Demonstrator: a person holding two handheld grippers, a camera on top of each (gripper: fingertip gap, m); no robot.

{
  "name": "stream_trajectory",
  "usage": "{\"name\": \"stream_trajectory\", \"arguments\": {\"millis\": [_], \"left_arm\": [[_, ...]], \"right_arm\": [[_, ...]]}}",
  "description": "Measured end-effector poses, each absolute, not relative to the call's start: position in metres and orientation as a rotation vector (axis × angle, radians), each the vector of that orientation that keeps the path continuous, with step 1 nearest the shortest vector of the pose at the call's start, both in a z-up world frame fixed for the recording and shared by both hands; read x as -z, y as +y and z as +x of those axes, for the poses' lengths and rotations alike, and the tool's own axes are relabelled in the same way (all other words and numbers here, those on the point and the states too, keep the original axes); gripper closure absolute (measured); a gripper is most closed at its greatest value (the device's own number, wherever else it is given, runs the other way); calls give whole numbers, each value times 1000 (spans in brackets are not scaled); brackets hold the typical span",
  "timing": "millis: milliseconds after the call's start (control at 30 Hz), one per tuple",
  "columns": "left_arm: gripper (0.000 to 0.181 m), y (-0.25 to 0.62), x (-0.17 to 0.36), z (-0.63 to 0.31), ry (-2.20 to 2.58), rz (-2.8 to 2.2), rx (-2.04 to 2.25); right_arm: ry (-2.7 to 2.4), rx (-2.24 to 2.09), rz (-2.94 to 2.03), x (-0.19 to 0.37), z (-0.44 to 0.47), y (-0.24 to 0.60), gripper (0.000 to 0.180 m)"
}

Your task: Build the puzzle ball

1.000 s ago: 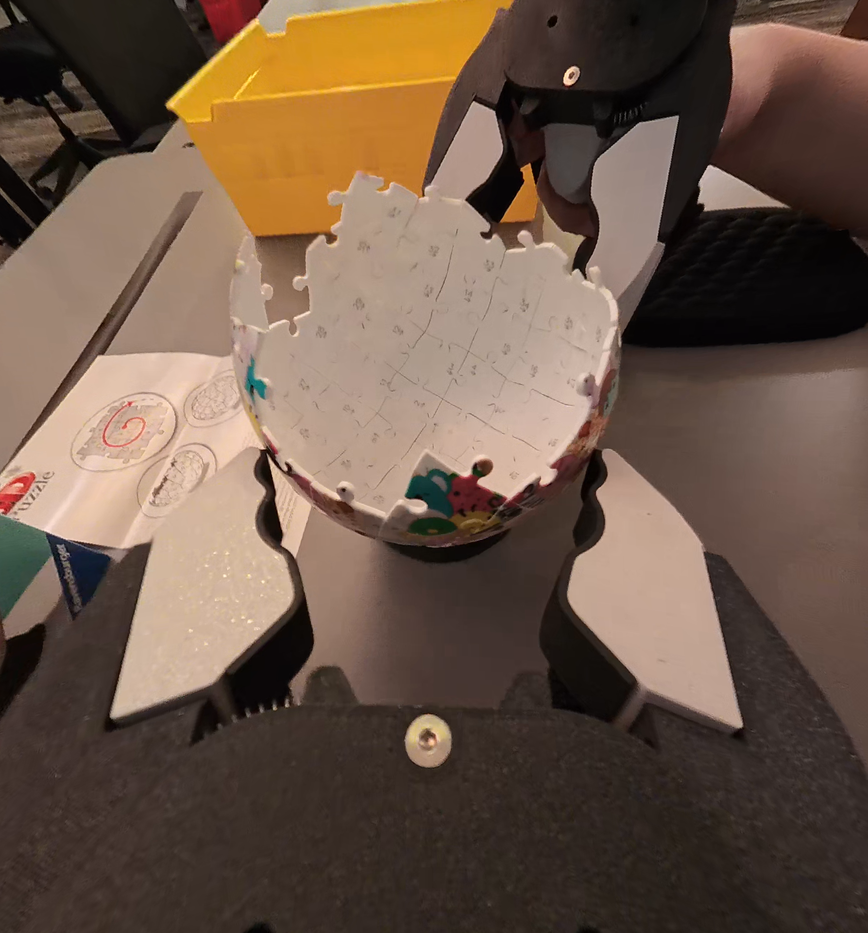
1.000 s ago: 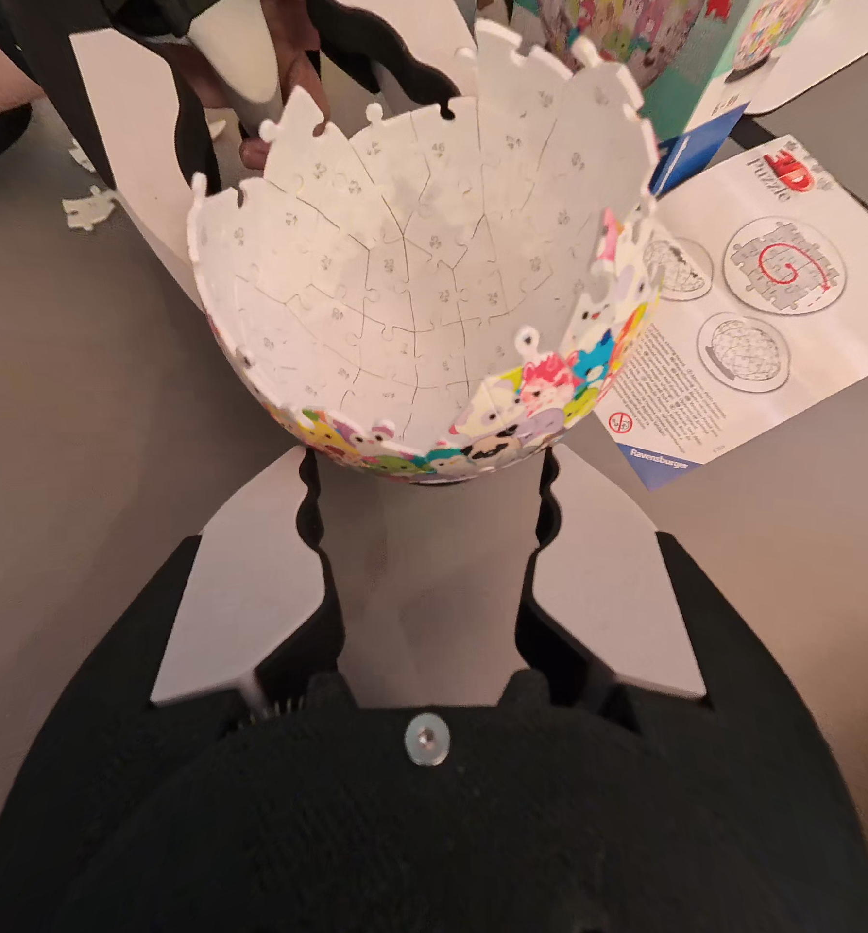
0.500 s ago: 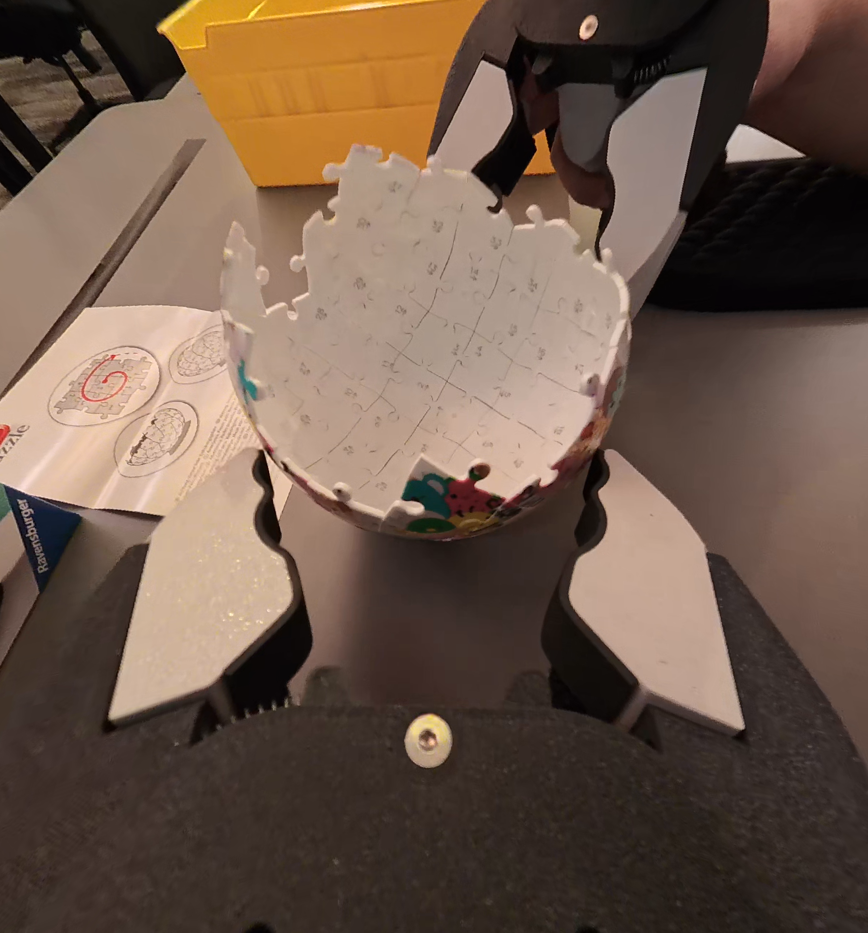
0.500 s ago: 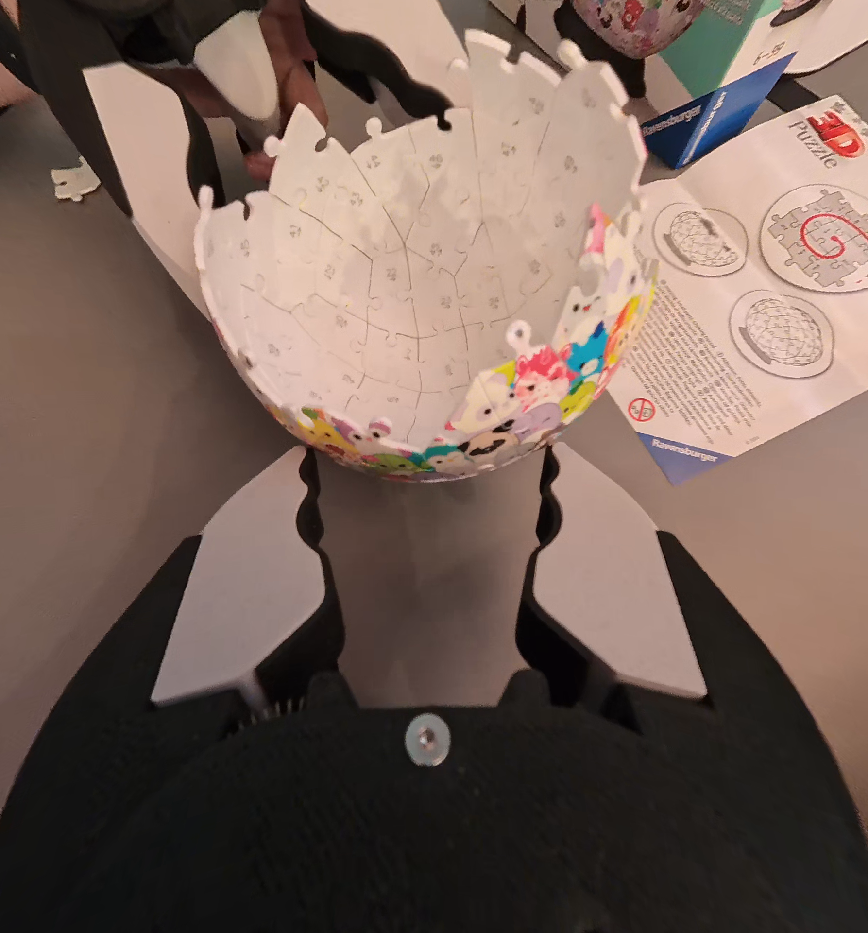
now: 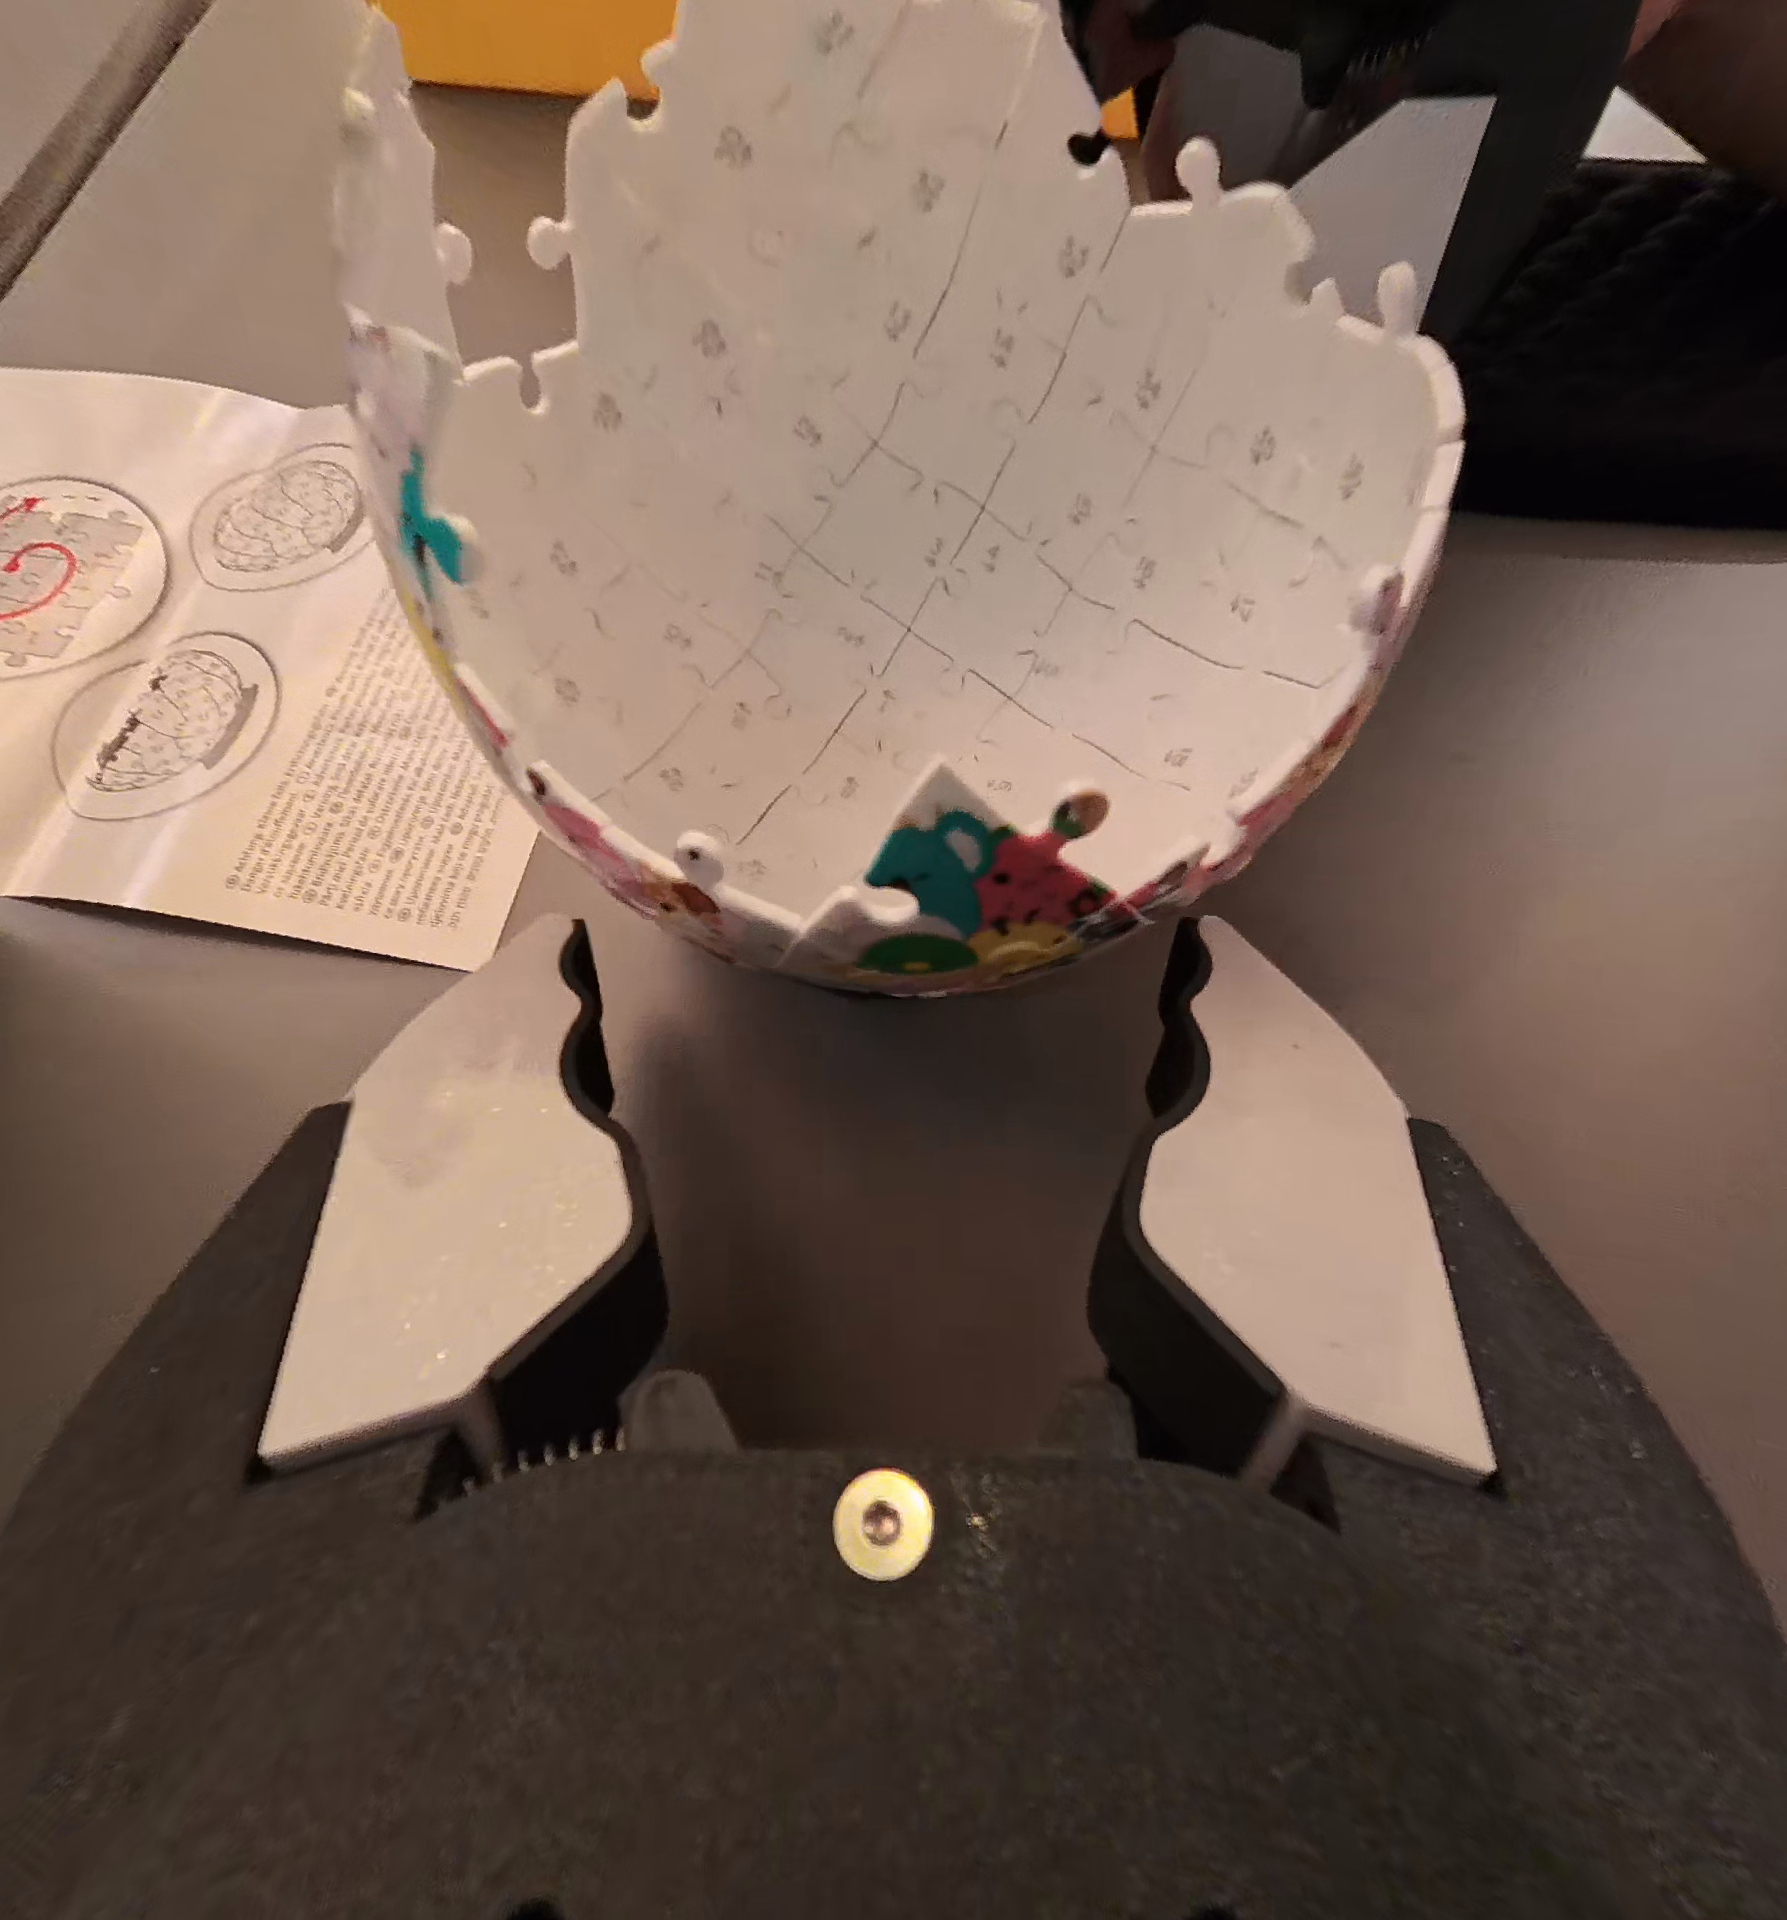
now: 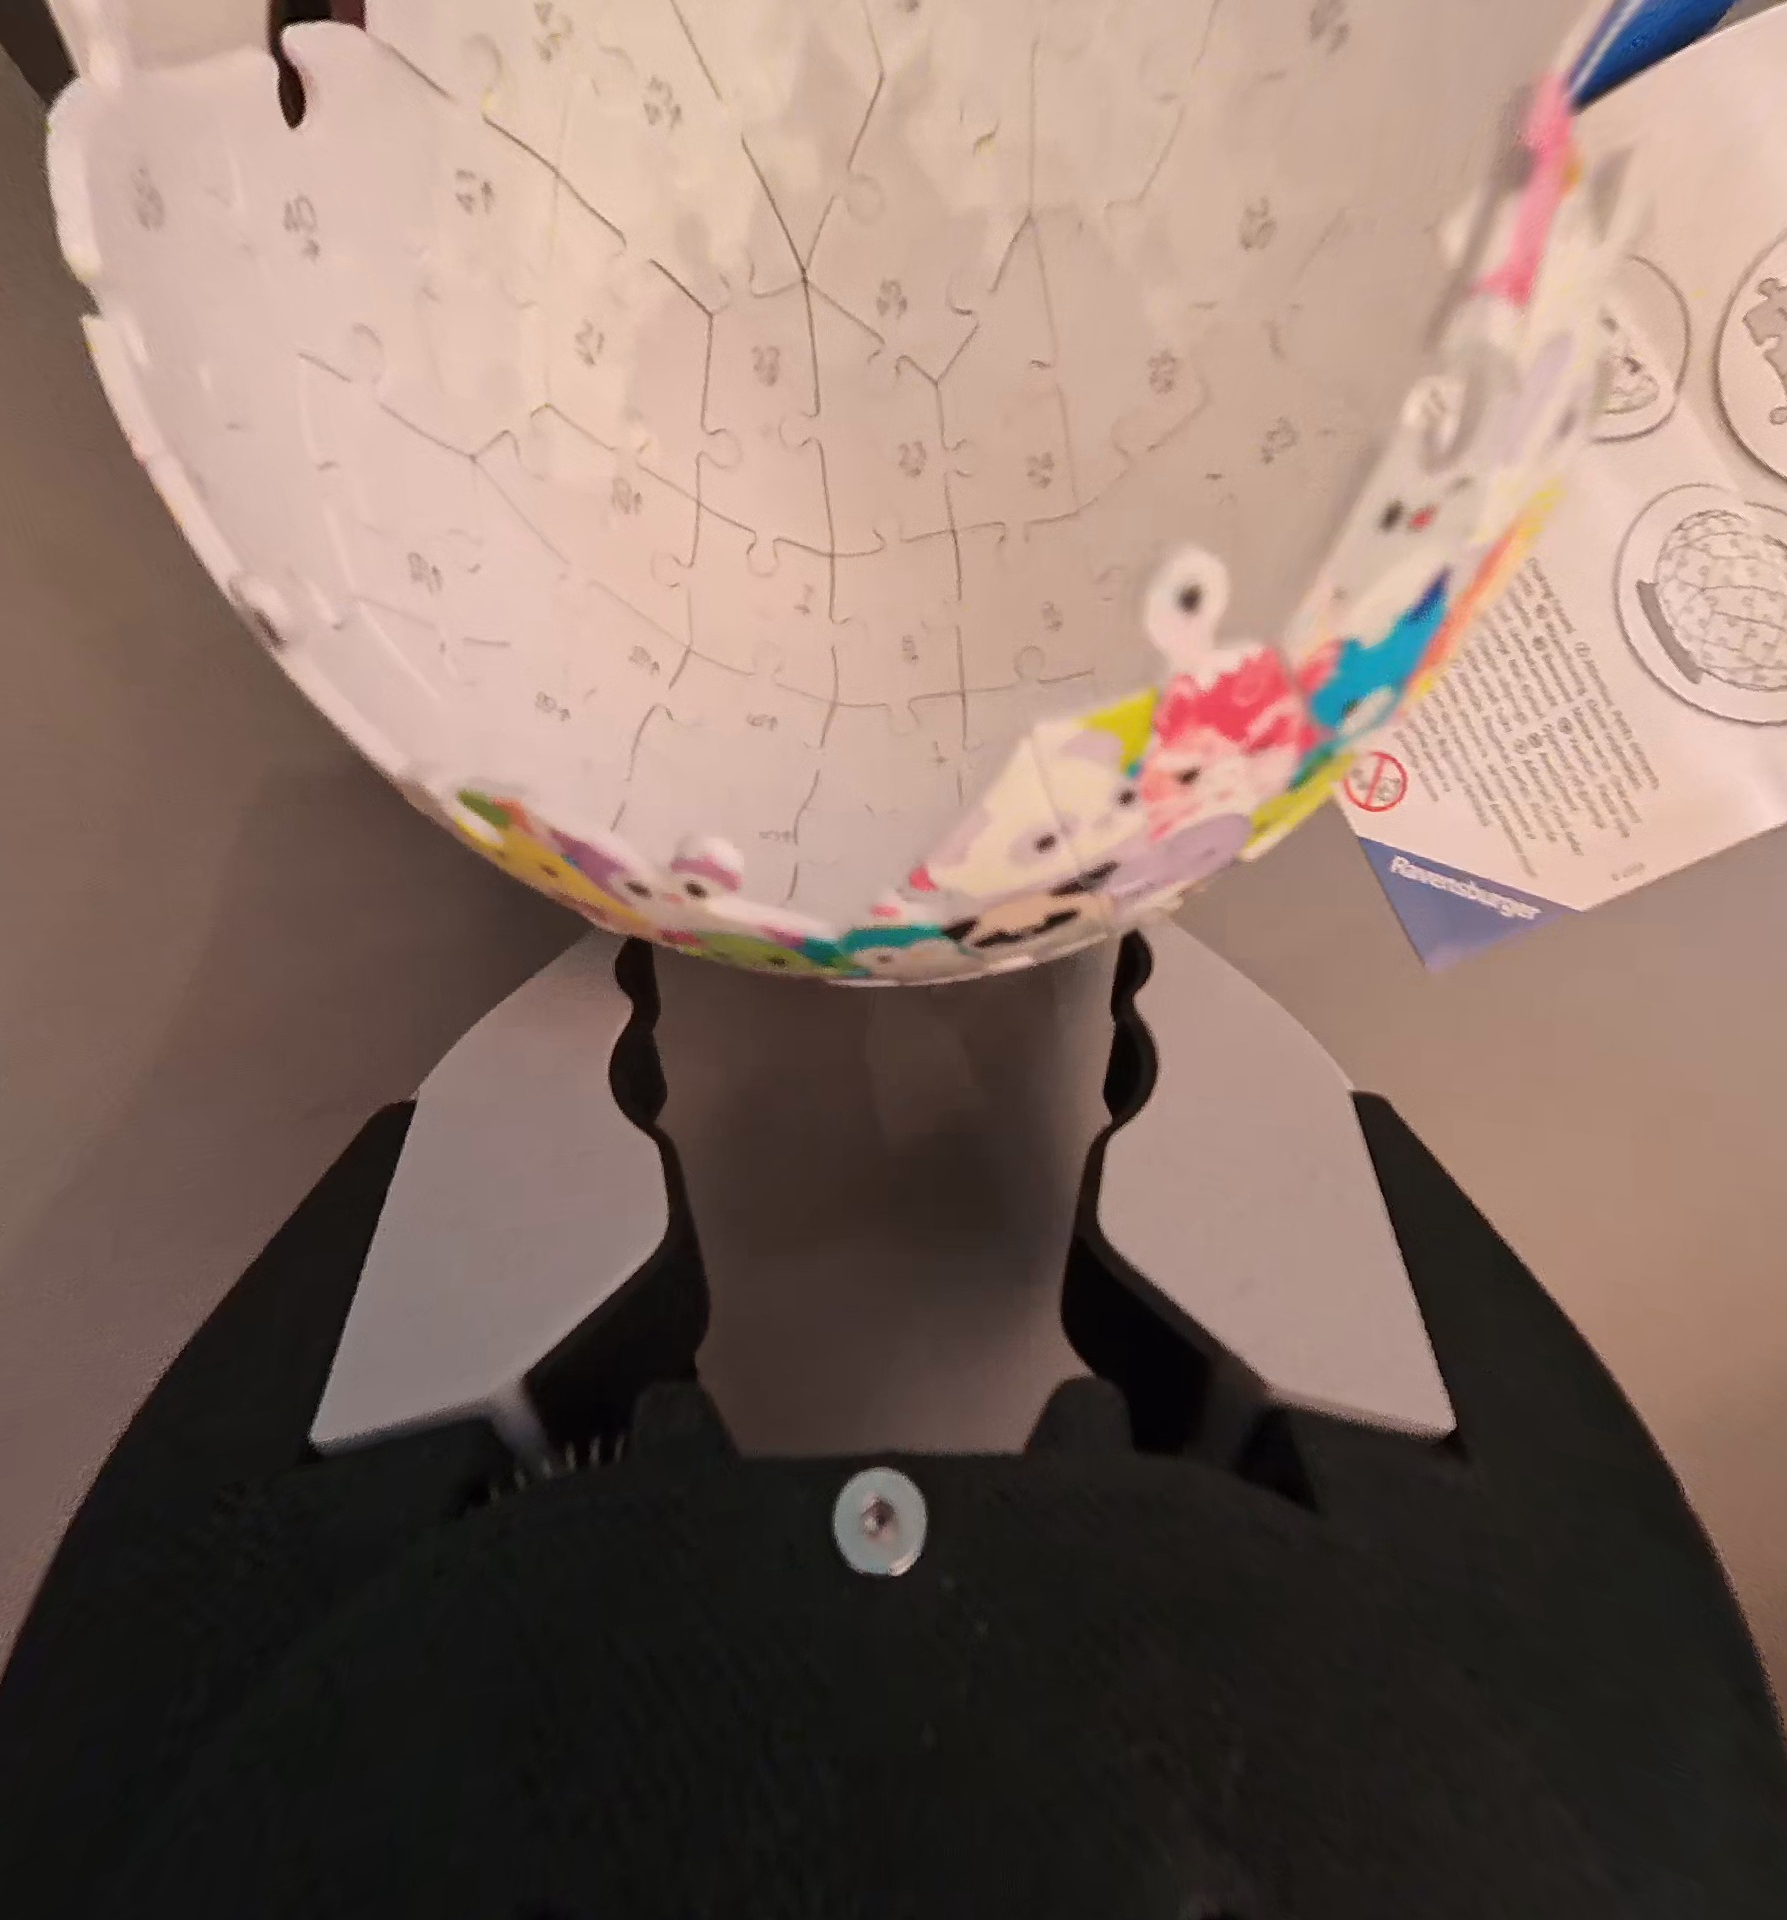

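The half-built puzzle ball (image 5: 899, 520) is an open bowl of joined pieces, white inside and colourful outside, with a jagged rim, standing on the grey table. It fills the top of the right wrist view (image 6: 764, 436). My left gripper (image 5: 884, 956) is open and empty, its fingertips just short of the bowl's near lower edge. My right gripper (image 6: 884, 961) is open and empty, its fingertips right at the bowl's lower edge on the opposite side. The right gripper also shows behind the bowl in the left wrist view (image 5: 1388, 94). Whether either touches the bowl I cannot tell.
A white instruction sheet (image 5: 141, 644) lies left of the ball, and shows at the right in the right wrist view (image 6: 1647, 582). A yellow bin (image 5: 515, 62) stands behind the ball. A black quilted pad (image 5: 1647, 364) lies at the back right. A blue box corner (image 6: 1647, 42) is nearby.
Both grippers have moved in closer to the puzzle ball from opposite sides, so it looms larger in both views. Both stay open. The ball has not visibly moved.
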State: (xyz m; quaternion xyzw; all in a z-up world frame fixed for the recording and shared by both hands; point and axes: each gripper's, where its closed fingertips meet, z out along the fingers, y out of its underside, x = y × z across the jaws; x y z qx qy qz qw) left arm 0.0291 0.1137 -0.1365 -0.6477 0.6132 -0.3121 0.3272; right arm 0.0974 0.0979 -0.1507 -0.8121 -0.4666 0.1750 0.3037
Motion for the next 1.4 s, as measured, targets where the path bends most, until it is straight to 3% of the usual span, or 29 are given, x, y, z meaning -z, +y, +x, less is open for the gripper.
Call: {"name": "stream_trajectory", "arguments": {"millis": [1400], "left_arm": [[81, 46, 150, -47, 1610, -1790, 645]], "right_arm": [[-1390, -612, -2065, 148, 16, 39, 95]]}}
